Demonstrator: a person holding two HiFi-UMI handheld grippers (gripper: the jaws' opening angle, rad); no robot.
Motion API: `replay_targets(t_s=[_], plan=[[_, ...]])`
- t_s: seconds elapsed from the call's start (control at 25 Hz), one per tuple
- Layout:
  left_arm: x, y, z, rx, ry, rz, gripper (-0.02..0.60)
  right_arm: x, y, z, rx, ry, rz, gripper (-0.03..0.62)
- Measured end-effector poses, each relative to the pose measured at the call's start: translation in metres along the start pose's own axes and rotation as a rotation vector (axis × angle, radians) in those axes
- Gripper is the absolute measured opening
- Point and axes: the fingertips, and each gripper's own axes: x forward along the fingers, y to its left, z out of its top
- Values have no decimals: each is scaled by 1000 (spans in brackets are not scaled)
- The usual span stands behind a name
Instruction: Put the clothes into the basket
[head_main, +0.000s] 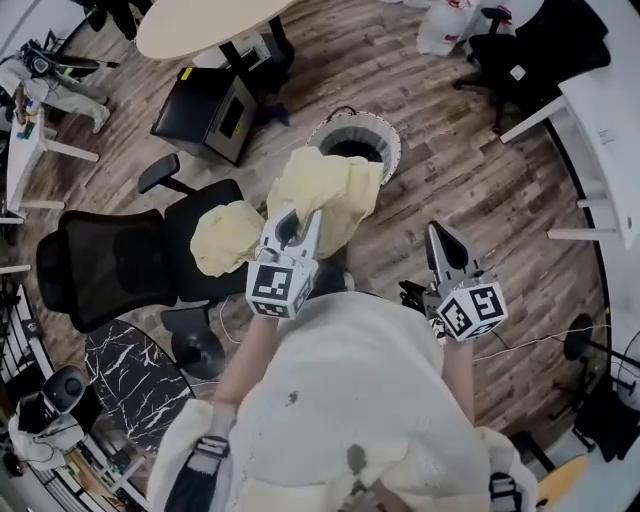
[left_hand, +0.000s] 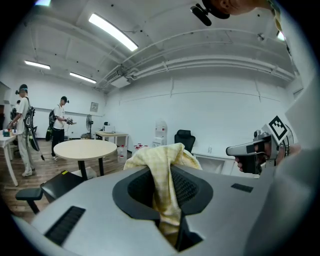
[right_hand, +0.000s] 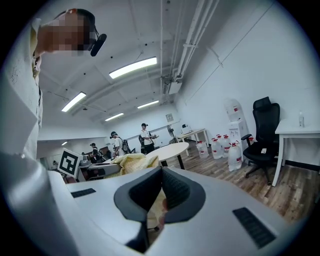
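At the left of the head view a black office chair (head_main: 110, 265) stands on the wooden floor (head_main: 470, 170), and a second yellow cloth (head_main: 225, 238) lies bunched on its seat. Beyond it, a round table (head_main: 200, 25) with a pale top sits near the upper edge. Just right of the chair, the left gripper (head_main: 298, 222) points away from the person with its jaws pinched on a yellow cloth (head_main: 325, 190). The left gripper view shows the checked fabric squeezed between the dark pads, running down through the gap and spilling over the tips. In the head view this cloth hangs in a loose fold ahead of the jaws. Its far edge overlaps the near rim of the basket (head_main: 385, 135), a round white one with a dark inside that stands on the floor past the gripper. Whether the cloth touches the rim cannot be told. No part of it lies inside the basket. Further right, well apart from the cloth, the right gripper (head_main: 437, 238) is held out over bare floor. Its jaws are pressed together to a point with nothing between them, as the right gripper view also shows. A white desk (head_main: 605, 110) runs along the right edge.
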Motion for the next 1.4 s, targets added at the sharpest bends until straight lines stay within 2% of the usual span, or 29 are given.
replay_targets(t_s=[0.36, 0.84, 1.2, 1.4], plan=[[81, 13, 7, 12, 48, -87, 78, 32, -44, 24, 7, -24, -88, 8], [197, 32, 2, 53, 125, -241, 79, 73, -101, 47, 55, -48, -266, 8], [252, 54, -11, 59, 176, -321, 80, 115, -116, 61, 39, -52, -330, 9], [281, 70, -31, 72, 221, -346, 80, 138, -123, 66, 16, -55, -348, 9]])
